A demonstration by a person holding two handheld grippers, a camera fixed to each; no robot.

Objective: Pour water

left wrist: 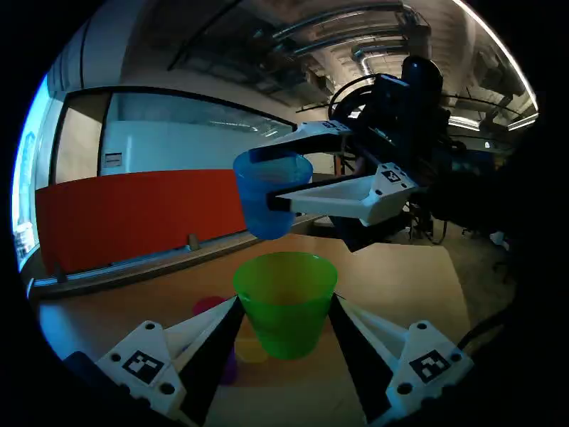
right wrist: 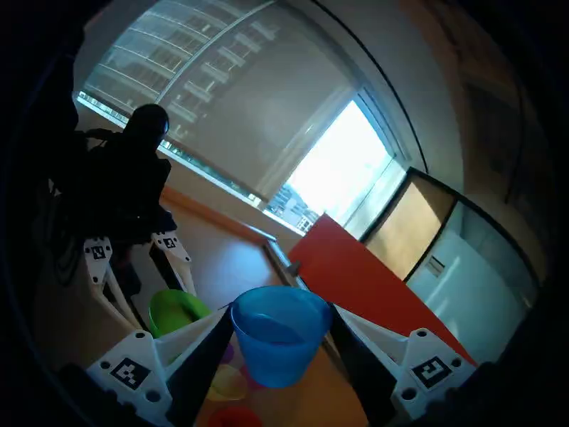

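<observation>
A green cup (left wrist: 286,302) stands upright between the fingers of my left gripper (left wrist: 284,320), which is shut on it above the wooden table (left wrist: 405,277). Above and just behind it hangs a blue cup (left wrist: 270,191), held by my right gripper (left wrist: 274,178) and tilted slightly. In the right gripper view the blue cup (right wrist: 279,341) sits between the fingers of my right gripper (right wrist: 281,334), with water inside. Lower left in that view is the green cup (right wrist: 173,310) in the left gripper (right wrist: 153,285).
Small coloured cups lie on the table below: pink (left wrist: 206,305), purple (left wrist: 229,366), yellow (right wrist: 227,383) and red (right wrist: 231,416). A red partition (left wrist: 135,210) runs behind the table's far edge. A large window (right wrist: 334,171) is beyond.
</observation>
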